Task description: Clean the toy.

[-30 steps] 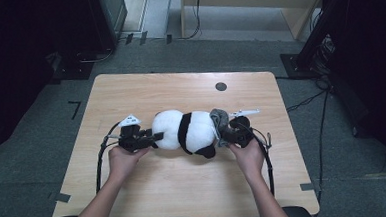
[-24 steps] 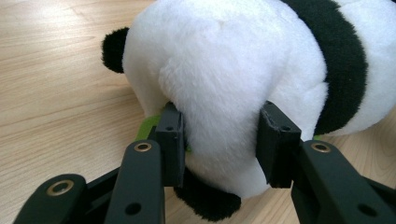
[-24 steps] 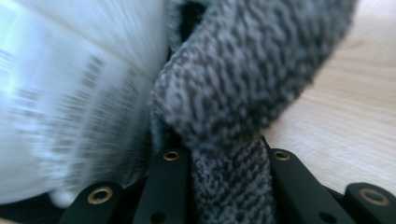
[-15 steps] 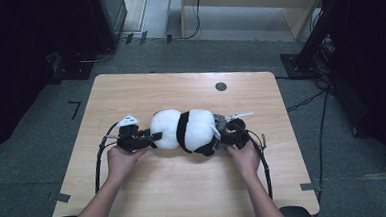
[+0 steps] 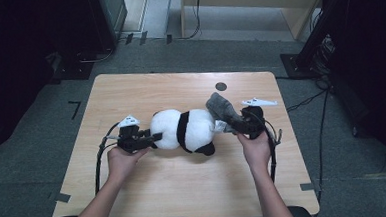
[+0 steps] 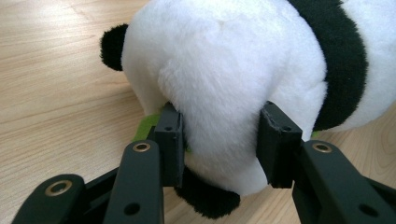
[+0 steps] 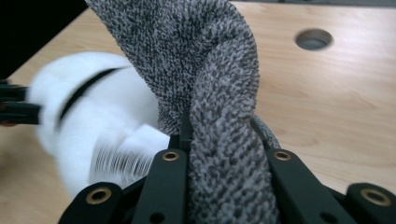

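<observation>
A black and white panda plush (image 5: 184,130) lies on its side in the middle of the wooden table (image 5: 185,189). My left gripper (image 5: 155,137) is shut on its white left end; in the left gripper view the jaws press into the fur of the panda plush (image 6: 224,84) on both sides of my left gripper (image 6: 224,140). My right gripper (image 5: 233,125) is shut on a grey knitted piece (image 5: 220,108) that stands up from the plush's right end. The grey knitted piece (image 7: 210,70) rises between the jaws of my right gripper (image 7: 219,140), with the blurred panda plush (image 7: 93,121) behind it.
A round cable hole (image 5: 221,86) sits in the table beyond the plush. A white label (image 7: 126,149) hangs at the plush's near end. A green bit (image 6: 149,126) shows under the plush. Dark floor and furniture surround the table.
My right gripper has moved right and away from the person, drawing the grey knitted piece up and out from the plush. The left gripper and plush have hardly moved.
</observation>
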Tool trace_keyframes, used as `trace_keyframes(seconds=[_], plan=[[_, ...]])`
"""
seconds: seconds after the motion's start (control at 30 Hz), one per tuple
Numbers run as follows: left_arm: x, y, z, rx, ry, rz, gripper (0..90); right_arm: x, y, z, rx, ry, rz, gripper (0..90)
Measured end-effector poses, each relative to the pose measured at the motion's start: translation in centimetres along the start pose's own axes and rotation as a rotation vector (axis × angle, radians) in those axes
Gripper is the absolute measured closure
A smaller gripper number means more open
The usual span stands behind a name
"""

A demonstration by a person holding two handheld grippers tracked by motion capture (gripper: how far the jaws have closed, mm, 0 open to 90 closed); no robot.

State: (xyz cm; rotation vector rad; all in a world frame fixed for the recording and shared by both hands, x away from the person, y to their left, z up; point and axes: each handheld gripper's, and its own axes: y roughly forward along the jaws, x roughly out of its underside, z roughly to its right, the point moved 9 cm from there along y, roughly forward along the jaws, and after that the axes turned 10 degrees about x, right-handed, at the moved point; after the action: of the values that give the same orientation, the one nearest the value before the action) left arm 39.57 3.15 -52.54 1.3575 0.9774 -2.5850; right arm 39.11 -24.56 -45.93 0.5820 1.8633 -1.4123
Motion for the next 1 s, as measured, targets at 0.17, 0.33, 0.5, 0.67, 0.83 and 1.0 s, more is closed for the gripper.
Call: trace_keyframes(seconds=[0.17,0.33,0.5,0.67,0.83,1.0], plan=[[0.0,0.0,0.0,-0.004,0.004,-0.002,57.8,-0.1,-0.6,-3.4,-0.058,-0.068,-0.006,77.9],[0.0,0.0,0.1,-0.003,0.006,-0.005,57.9,1.2,0.4,-4.9,-0.058,-0.133,-0.037,78.0],[-0.1,0.1,0.2,-0.002,0.014,0.002,57.9,2.4,1.5,-2.9,0.032,-0.190,-0.066,78.2],[0.0,0.1,0.1,0.002,0.009,0.002,57.9,5.2,3.1,-0.9,0.015,-0.098,-0.159,78.4],[0.0,0.0,0.1,0.006,0.006,0.005,57.8,7.4,4.7,-0.6,-0.014,-0.058,-0.251,78.4],[0.1,-0.1,0.1,0.021,0.005,0.011,57.8,7.3,5.1,0.4,0.017,-0.055,-0.267,78.3]])
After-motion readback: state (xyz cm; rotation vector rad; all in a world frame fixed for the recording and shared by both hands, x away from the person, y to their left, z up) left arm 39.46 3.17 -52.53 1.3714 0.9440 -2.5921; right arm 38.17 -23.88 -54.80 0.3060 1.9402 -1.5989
